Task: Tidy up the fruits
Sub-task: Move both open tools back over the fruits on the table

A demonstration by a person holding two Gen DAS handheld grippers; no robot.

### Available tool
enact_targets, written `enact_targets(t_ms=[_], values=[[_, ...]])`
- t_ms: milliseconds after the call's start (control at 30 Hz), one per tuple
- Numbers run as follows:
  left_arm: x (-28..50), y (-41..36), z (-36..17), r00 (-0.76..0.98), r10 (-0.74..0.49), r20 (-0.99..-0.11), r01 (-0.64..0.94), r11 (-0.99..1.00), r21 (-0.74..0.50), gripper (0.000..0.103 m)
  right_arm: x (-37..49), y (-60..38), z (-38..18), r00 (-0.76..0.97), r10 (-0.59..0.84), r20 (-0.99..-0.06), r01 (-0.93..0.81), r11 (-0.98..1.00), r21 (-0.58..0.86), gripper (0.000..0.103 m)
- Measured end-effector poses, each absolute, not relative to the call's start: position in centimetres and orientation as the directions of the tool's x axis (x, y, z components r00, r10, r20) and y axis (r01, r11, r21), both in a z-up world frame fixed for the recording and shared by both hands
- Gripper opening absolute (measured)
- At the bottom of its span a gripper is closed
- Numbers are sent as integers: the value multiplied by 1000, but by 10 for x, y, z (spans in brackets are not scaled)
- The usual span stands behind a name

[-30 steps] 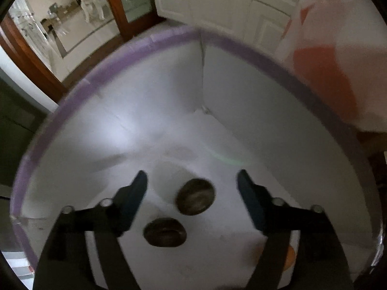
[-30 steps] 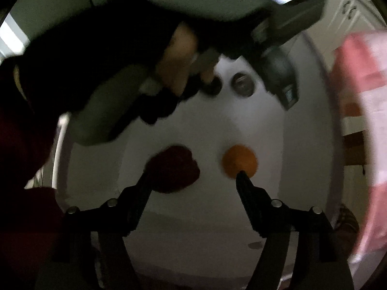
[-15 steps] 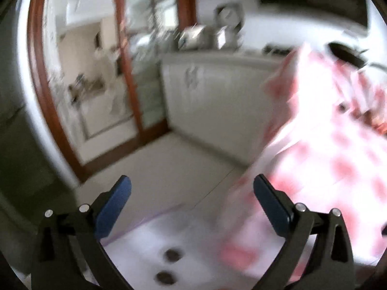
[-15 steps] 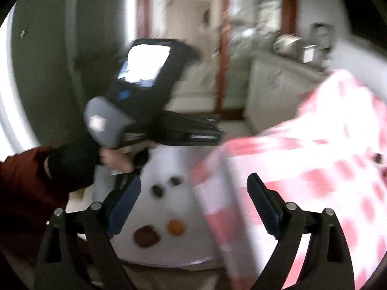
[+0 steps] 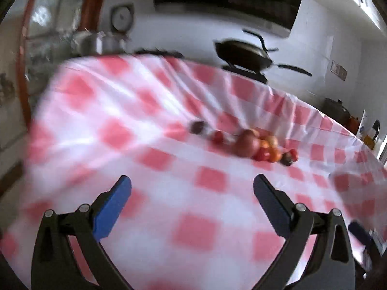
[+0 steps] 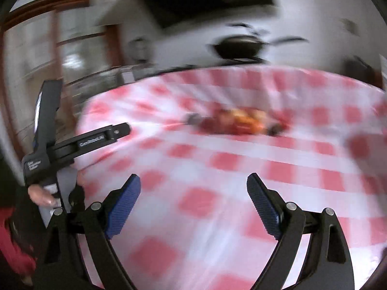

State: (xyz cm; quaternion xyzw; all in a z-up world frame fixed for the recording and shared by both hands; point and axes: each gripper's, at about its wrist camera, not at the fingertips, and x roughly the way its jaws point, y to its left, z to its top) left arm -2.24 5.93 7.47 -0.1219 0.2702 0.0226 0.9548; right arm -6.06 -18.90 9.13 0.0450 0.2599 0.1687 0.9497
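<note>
Both the left claw [image 5: 192, 184] and the right claw [image 6: 193, 183] are held wide and empty above the checked tabletop [image 5: 208, 227], where the fruits [image 5: 249, 142] are clustered well ahead.

A home kitchen: wok [image 5: 244, 54] on a stove, checked tablecloth [image 5: 150, 145], wall clock [image 5: 122, 19].
</note>
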Motion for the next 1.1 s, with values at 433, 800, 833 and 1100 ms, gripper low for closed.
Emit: enact_targets(t_ms=[433, 800, 833, 1100], values=[[103, -10, 34, 849, -46, -527, -219, 876, -429, 101, 87, -290, 58, 790, 116, -602, 29, 974, 226, 81], [103, 12, 27, 838, -101, -536, -209, 848, -486, 101, 208, -277, 54, 747, 210, -631, 0, 949, 315, 63], [103, 11, 27, 838, -98, -537, -211, 850, -484, 101, 216, -273, 54, 734, 216, -644, -12, 952, 306, 62], [105, 11, 24, 822, -109, -559, -215, 849, -482, 101, 268, -247, 58, 665, 105, -740, -50, 994, 96, 47]])
